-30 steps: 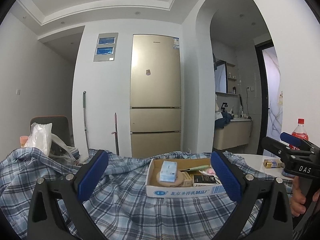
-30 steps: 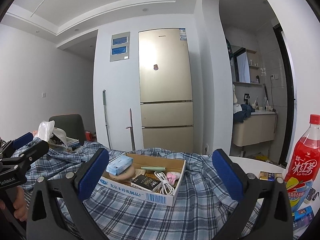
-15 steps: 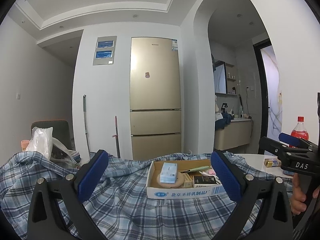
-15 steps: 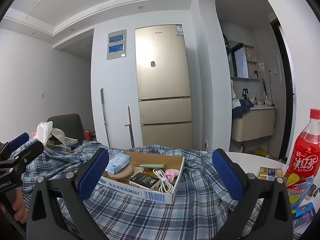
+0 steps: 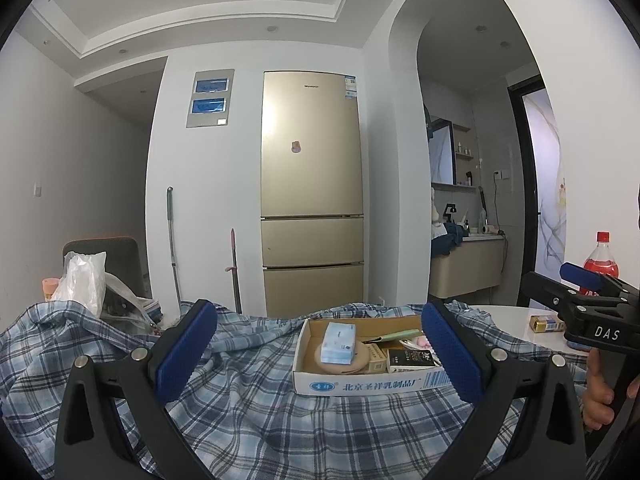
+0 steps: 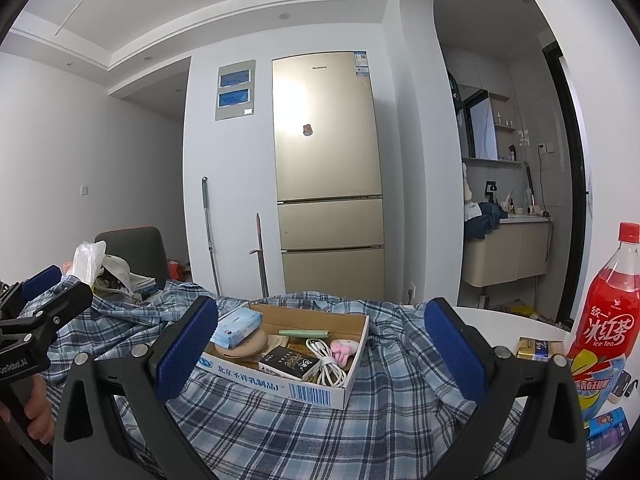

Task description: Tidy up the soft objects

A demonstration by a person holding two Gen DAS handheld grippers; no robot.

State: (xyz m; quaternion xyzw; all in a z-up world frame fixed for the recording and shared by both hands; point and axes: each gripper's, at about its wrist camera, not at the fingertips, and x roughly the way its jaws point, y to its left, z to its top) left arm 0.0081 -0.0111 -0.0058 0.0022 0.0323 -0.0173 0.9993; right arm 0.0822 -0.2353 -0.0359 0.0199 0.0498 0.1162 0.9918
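Left claw [image 5: 318, 354] and right claw [image 6: 320, 354] are both hovering spread, gripping nothing. Box [image 6: 304, 384] is sitting on shirt [image 6: 256, 432]; tugging the cloth is risking tipping it off the desk [image 6: 512, 322].

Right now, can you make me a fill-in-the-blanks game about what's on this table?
1. The box sits on top of a blue plaid ____.
2. The red bottle has a cap coloured ____.
3. Both the left gripper and right gripper have their jaws ____.
4. The white cable lies inside the ____.

Missing words: shirt; red; open; box
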